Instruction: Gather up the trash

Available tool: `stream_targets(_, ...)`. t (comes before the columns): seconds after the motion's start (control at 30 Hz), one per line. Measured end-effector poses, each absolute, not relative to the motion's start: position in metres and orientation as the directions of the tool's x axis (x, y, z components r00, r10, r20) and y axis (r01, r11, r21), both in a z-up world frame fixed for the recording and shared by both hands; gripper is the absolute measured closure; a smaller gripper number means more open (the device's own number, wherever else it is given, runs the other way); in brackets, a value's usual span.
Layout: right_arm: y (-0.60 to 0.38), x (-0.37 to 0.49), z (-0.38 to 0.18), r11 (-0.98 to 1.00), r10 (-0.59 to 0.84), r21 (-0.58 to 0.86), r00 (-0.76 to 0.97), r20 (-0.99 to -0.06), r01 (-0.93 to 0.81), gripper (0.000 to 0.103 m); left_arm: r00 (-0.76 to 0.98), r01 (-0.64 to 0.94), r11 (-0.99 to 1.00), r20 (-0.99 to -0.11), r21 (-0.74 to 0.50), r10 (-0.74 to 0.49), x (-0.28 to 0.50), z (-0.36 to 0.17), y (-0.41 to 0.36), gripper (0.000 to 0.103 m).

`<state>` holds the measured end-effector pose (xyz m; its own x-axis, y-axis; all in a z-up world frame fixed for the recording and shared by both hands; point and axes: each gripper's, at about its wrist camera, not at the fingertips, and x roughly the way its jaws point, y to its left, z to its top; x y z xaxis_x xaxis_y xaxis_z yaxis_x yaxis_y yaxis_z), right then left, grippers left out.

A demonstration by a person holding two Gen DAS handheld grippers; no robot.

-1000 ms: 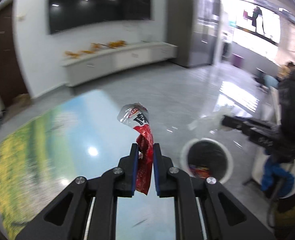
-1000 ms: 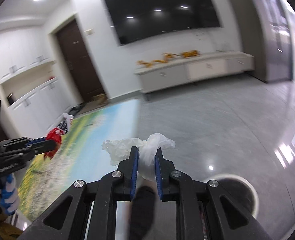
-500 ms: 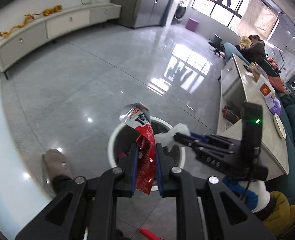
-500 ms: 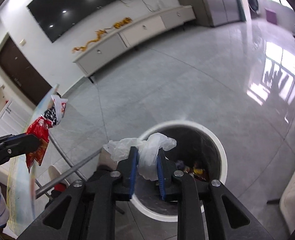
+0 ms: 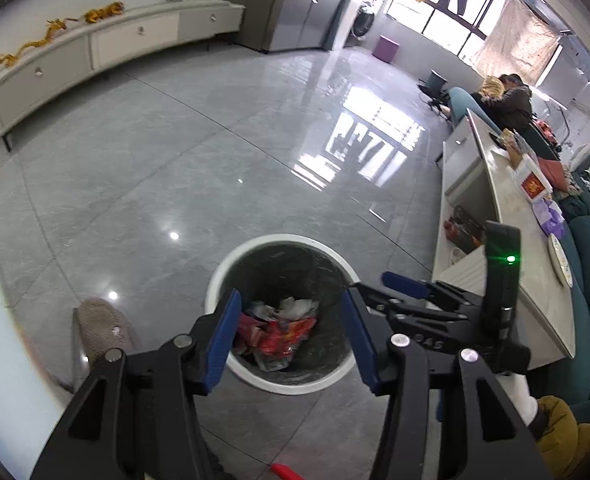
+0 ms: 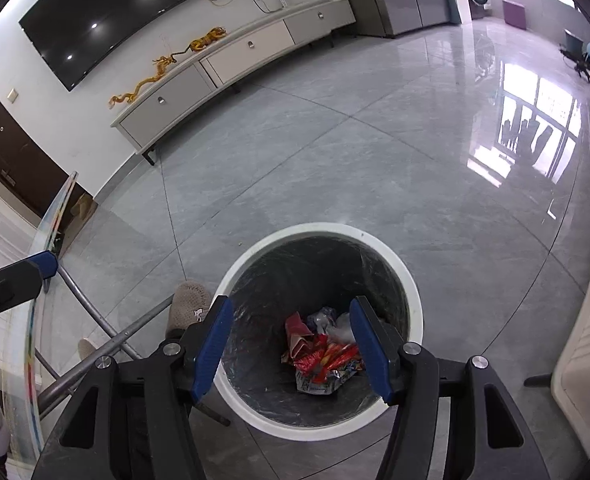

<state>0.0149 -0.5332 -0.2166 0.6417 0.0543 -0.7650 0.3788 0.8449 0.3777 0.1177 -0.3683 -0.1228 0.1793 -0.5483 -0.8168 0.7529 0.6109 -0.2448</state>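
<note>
Where floor shows, bin (image 6: pixel 413 292) holds red wrappers (image 6: pixel 323 356).

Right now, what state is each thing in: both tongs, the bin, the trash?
Left tongs: jaws opening, nothing between them.
Right tongs: jaws opening, nothing between them.
Trash bin: upright, uncovered, lined, part filled.
Wrappers: lying at the bin's bottom.

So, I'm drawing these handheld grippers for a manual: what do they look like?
Both are matte black plastic frames with triangular cut-outs and silver screw heads. Each finger carries a blue pad: left gripper, right gripper. Seen from the left wrist, the right gripper has an upright black post with a green light. A white cuff and mustard sleeve show behind it.
</note>
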Motion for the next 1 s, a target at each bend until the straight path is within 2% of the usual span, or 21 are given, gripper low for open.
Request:
stream_targets(0.3,-0.486,0.027,-0.155,0.906,0.06,0.338,0.712,-0.699,0.256,0.04,0.459,0.668,0.74,-0.738,-0.08,-0.494,0.105,-0.066,-0.276,0.052)
stream_targets(0.5,-0.416,0.038,-0.099,0.953,0.118,0.288,0.766,-0.632,0.091,0.03,0.629,0.525,0.851,-0.658,-0.033,-0.414,0.091,-0.025,-0.172,0.049)
stream_targets(0.63,-0.357,0.044,-0.064,0.971,0.16,0.237,0.794,-0.586,-0.021,0.02,0.744,0.386,0.922,-0.596,0.014,-0.303,0.074,-0.001,-0.099,0.045)
stream_targets(0.83,-0.277,0.058,-0.032,0.976,0.208,0.163,0.815,-0.541,-0.141,0.007,0.849,0.183,0.982,-0.511,0.047,-0.134,0.053,0.02,-0.017,0.03)
stream_targets(0.93,-0.24,0.064,-0.022,0.982,0.189,0.095,0.826,-0.531,-0.164,0.0,0.874,0.085,0.996,-0.483,0.033,-0.058,0.049,0.022,0.015,0.028)
stream_targets(1.0,-0.219,0.067,-0.017,0.986,0.161,0.043,0.845,-0.511,-0.162,0.0,0.887,0.005,1.0,-0.462,0.028,0.009,0.047,0.021,0.036,0.028)
